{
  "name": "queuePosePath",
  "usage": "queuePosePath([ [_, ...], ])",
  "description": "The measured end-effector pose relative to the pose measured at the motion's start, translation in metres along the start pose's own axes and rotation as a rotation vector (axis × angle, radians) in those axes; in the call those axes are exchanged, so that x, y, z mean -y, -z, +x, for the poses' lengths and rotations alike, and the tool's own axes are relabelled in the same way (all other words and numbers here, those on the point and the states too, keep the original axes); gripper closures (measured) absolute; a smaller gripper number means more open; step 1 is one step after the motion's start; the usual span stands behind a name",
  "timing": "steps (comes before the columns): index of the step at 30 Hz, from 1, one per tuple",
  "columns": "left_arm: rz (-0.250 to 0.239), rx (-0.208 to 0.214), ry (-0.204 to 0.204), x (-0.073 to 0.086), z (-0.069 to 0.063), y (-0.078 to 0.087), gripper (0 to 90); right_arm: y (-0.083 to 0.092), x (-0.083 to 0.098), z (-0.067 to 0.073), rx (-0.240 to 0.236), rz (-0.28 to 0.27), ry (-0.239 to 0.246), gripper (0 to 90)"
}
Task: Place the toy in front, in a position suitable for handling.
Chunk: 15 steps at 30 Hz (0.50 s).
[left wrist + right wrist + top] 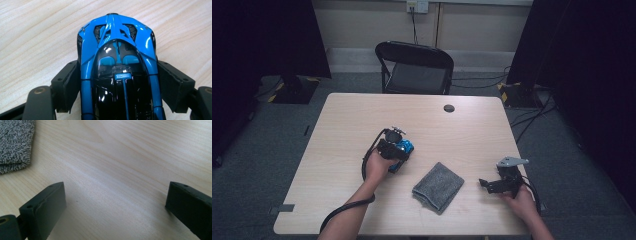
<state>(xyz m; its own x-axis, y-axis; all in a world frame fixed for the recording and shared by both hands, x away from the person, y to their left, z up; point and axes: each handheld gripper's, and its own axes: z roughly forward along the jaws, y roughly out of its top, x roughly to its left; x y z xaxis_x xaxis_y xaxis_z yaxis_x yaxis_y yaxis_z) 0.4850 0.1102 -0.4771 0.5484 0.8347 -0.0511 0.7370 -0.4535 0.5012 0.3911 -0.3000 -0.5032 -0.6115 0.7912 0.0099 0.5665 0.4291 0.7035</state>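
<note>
A glossy blue and black toy car [117, 50] lies on the wooden table [357, 115], left of centre. My left gripper [393, 146] is shut on it, one black pad [67, 82] against each flank of the car [404, 149], which is seen from above with its nose pointing away. At the table's right front my right gripper [488, 184] rests low, pointing left. Its jaws stand wide open over bare wood [115, 205], with nothing between them.
A folded grey towel cloth [438, 186] lies between the two hands; its edge [15, 142] sits just ahead of the right gripper. A black cable grommet [449, 108] marks the far side. Behind the table stands a black folding chair [414, 67].
</note>
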Motion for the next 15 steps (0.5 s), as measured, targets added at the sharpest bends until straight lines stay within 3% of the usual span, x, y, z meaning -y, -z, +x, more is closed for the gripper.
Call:
queuePosePath([
  [2,-0.006,0.001,0.019,0.001,0.000,0.000,24.4,0.000,0.000,0.000,0.000,-0.001,0.000,2.2],
  [8,0.000,-0.045,0.014,0.002,-0.006,0.005,19.8,0.000,0.000,0.000,0.000,0.000,0.000,2.2],
  [11,-0.012,-0.067,0.035,0.006,-0.008,0.008,18.5,0.000,0.000,0.000,0.000,0.000,0.000,2.2],
  [15,-0.011,-0.059,0.047,0.011,-0.012,0.006,16.4,0.000,0.000,0.000,0.000,0.000,0.000,2.2],
])
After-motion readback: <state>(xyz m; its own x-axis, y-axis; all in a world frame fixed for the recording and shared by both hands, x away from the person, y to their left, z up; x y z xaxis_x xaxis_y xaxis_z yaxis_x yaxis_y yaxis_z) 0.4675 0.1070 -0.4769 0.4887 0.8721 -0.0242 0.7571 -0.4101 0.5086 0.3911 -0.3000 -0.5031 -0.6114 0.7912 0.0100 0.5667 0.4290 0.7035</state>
